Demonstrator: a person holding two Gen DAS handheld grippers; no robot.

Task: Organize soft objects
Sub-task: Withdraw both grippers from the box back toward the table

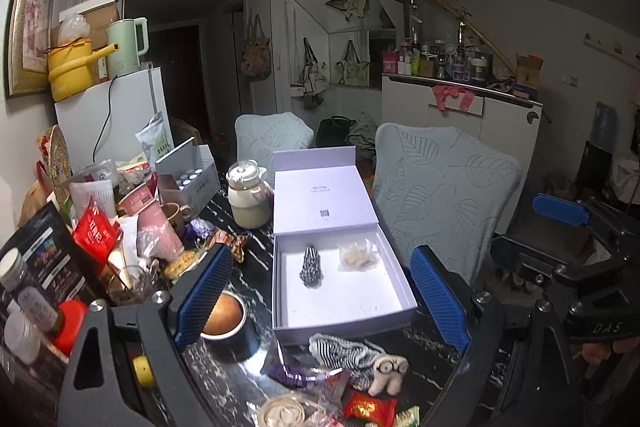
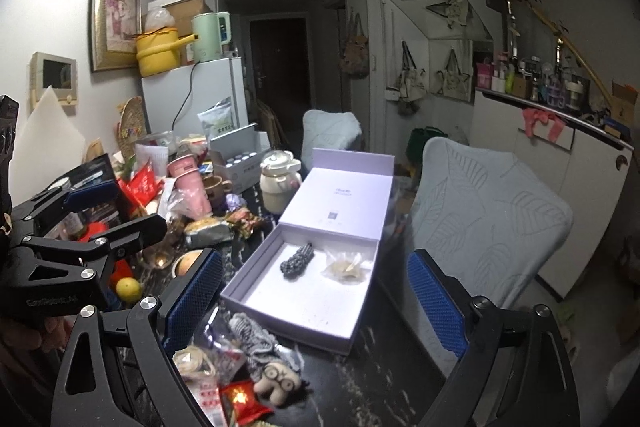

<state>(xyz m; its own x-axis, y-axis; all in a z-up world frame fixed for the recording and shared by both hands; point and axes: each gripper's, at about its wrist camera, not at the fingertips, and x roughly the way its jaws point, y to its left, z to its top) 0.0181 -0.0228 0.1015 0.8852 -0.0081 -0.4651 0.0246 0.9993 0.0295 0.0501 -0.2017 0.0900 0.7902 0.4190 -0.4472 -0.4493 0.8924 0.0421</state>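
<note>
An open white box (image 1: 288, 311) (image 2: 348, 337) lies on the dark marble table. In it lie a black-and-white checked soft item (image 1: 311, 266) (image 2: 298, 261) and a small clear packet (image 1: 357, 253) (image 2: 347, 265). A striped plush toy with round glasses (image 1: 360, 357) (image 2: 266, 357) lies in front of the box. My left gripper (image 1: 320, 299) is open and empty, above the box's front. My right gripper (image 2: 316, 301) is open and empty, above the box's near corner and the plush. The right gripper also shows at the right edge of the left wrist view (image 1: 560, 211).
Clutter fills the table's left: pink cups (image 1: 150, 215), a cream teapot (image 1: 248, 195), a mug (image 1: 222, 319), snack packets (image 1: 368, 407), a box of bottles (image 1: 188, 179). Two chairs with leaf covers (image 1: 444, 199) stand behind the table. A white fridge (image 1: 112, 115) is at the left.
</note>
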